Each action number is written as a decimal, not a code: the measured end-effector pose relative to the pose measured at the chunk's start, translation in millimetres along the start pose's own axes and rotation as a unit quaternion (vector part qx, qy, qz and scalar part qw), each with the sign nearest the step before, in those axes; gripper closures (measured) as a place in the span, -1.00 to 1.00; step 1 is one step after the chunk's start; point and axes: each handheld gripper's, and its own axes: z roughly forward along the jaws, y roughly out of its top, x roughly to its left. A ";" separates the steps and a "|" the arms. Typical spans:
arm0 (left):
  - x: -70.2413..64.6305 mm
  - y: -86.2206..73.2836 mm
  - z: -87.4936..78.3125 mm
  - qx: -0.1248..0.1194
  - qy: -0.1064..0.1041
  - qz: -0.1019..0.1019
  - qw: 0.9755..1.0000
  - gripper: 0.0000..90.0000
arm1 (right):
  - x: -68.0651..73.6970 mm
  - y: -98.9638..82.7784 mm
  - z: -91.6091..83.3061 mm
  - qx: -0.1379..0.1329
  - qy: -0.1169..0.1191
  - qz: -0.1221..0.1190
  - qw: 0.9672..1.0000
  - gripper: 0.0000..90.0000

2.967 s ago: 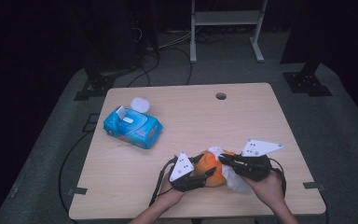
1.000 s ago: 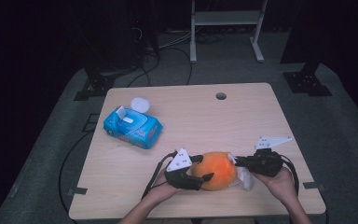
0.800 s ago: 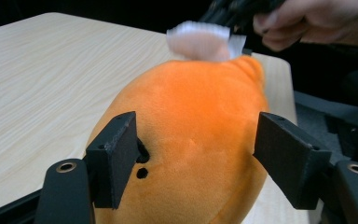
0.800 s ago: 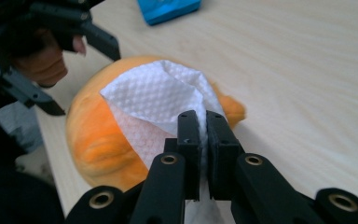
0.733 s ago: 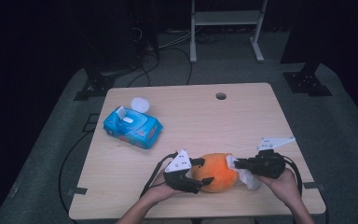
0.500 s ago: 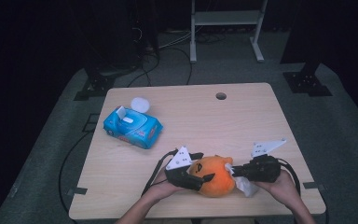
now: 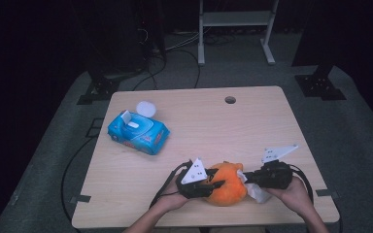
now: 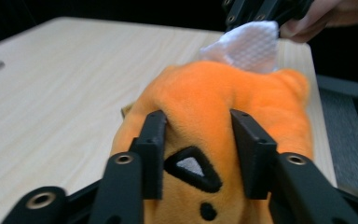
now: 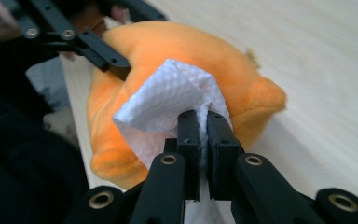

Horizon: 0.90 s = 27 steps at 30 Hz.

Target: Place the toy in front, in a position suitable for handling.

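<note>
An orange plush toy (image 7: 229,188) lies near the table's front edge. My left gripper (image 7: 215,184) comes at it from the left. Its jaws have just been closing with the toy between them. In the left gripper view both pads (image 8: 154,135) sink into the plush (image 8: 223,93) beside its black-and-white eye. My right gripper (image 7: 247,178) is shut on a folded white wipe (image 9: 168,102), which rests against the toy's right side (image 9: 214,51). The wipe (image 8: 249,44) also peeks over the far side of the toy in the left gripper view.
A blue pack of wipes (image 7: 138,133) with its flap up lies at the table's (image 7: 233,131) left. A round white lid (image 7: 145,108) sits just behind it. A small cable hole (image 7: 230,100) is near the far edge. Cables trail off the front left.
My left gripper's jaws have closed onto the plush toy. The right gripper with the wipe has come down from the toy's top to its right side.
</note>
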 end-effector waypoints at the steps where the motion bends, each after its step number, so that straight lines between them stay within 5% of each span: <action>1: 0.2 1.3 -2.3 -0.007 0.002 0.002 1.000 0.36 | -0.4 0.4 -2.7 -0.006 -0.003 0.000 1.000 0.88; 8: 12.6 6.4 -12.2 -0.039 0.055 0.007 0.998 0.41 | -2.9 8.2 -14.4 -0.078 -0.019 0.016 0.997 0.90; 16: 41.8 -6.6 -2.2 -0.044 0.122 -0.002 0.992 0.38 | -9.1 7.9 -10.8 -0.084 -0.032 0.035 0.995 0.90; 19: 48.6 -14.8 -1.8 -0.046 0.122 -0.023 0.991 0.33 | -8.8 6.4 -7.4 -0.069 -0.040 0.031 0.996 0.90; 27: 39.4 -11.6 -8.5 -0.037 0.105 -0.010 0.994 0.03 | -10.3 3.5 -4.9 -0.058 -0.046 0.035 0.997 0.90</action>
